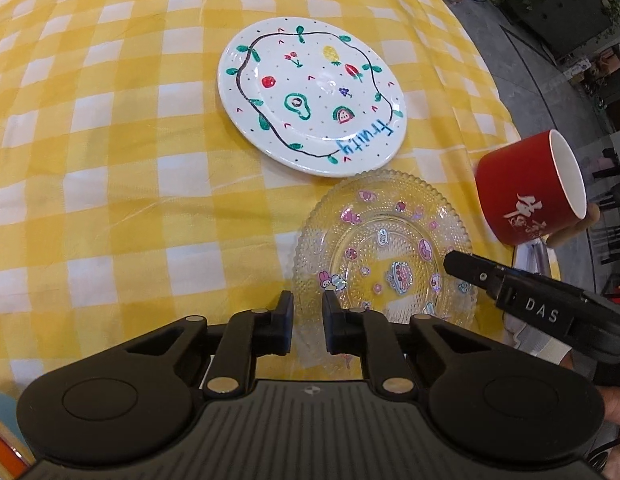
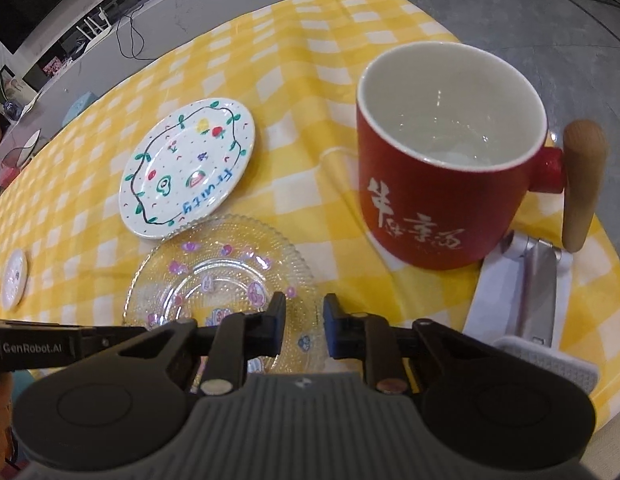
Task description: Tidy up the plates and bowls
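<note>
A clear glass plate with pink stickers (image 1: 384,248) lies on the yellow checked tablecloth (image 1: 110,184), and it also shows in the right wrist view (image 2: 214,268). A white plate painted with fruits and the word "fruity" (image 1: 310,92) lies just beyond it, touching or overlapping its far rim; the right wrist view shows it too (image 2: 186,172). My left gripper (image 1: 308,308) sits at the glass plate's near-left rim, jaws slightly apart, empty. My right gripper (image 2: 304,312) hovers over the glass plate's near-right rim, jaws slightly apart, empty; its finger (image 1: 470,268) reaches over the plate.
A red mug with a wooden handle (image 2: 450,168) stands right of the plates, also seen in the left wrist view (image 1: 530,188). A white and silver stand (image 2: 530,292) lies by the mug. A small white dish (image 2: 15,280) sits far left. The table edge drops off at right.
</note>
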The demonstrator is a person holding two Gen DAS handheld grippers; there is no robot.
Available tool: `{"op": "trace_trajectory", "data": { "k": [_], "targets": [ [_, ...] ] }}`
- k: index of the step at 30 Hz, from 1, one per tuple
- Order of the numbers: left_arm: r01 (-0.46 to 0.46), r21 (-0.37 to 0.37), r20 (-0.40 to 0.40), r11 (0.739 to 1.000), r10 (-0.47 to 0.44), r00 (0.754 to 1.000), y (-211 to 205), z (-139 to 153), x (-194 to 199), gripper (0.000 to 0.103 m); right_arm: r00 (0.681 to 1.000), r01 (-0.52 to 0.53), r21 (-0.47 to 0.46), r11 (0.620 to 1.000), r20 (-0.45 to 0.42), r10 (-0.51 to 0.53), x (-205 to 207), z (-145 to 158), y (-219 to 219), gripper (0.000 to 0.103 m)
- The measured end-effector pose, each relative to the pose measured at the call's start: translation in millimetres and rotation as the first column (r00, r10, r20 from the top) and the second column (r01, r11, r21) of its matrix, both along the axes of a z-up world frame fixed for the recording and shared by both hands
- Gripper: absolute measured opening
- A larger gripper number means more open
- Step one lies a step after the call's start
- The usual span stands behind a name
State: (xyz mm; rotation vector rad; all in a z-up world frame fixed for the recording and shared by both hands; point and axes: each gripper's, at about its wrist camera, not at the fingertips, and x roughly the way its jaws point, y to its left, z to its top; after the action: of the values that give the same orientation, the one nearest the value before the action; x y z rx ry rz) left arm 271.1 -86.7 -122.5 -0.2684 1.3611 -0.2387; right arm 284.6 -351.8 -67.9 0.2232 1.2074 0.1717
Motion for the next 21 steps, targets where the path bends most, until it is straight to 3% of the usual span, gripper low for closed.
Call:
{"op": "trace_trajectory", "data": {
  "k": [13, 21],
  "targets": [
    [0.0, 0.032, -0.032, 0.999, 0.001, 0.999, 29.9, 23.9, -11.2, 0.016, 0.997, -0.054, 0.114, 0.992, 0.061, 0.047, -23.3, 29.7, 10.7, 0.018],
    [0.005, 0.01, -0.076, 1.0, -0.004, 0.997, 62.0, 29.1, -24.4, 0.016, 0.992, -0.129, 0.178, 0.976, 0.022, 0.127, -31.4, 26.6, 31.3, 0.019]
  ]
}}
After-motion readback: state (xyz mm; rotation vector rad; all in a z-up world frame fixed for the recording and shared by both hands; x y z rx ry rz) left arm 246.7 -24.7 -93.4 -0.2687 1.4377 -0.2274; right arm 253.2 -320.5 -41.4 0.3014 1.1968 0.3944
